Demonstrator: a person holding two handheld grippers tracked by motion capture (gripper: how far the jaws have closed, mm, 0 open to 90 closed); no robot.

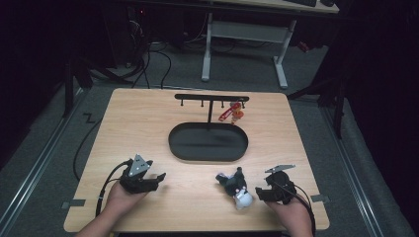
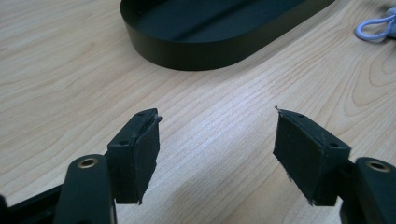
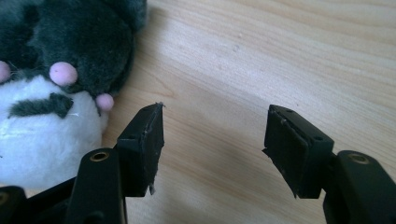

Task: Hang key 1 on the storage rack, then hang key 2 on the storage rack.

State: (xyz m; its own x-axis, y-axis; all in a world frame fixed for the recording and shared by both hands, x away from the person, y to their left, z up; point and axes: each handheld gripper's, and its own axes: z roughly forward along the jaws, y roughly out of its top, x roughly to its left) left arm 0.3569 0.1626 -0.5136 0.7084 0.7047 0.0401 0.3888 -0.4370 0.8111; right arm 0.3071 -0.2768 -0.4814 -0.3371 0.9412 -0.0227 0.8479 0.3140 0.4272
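1. The left tool [image 1: 157,177] stands well open with nothing but bare wood between its pads; the black oval tray [image 2: 187,56] lies ahead of it.
2. The plush toy [image 1: 236,188], dark grey on top with a white face and small pink dots, lies just left of the right tool [image 1: 260,192].
3. The right tool's jaws stand apart, gripping nothing.
4. The light wooden surface [image 1: 148,128] carries a hook rack [image 1: 211,98] beyond the tray, with a red trinket [image 1: 232,113] hanging; the room around is dark.

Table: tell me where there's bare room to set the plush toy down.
Bare wood lies left of the black tray, up to the table edge, right of the tray, and between the left gripper and plush toy. Crowded: around the toy beside the right gripper.
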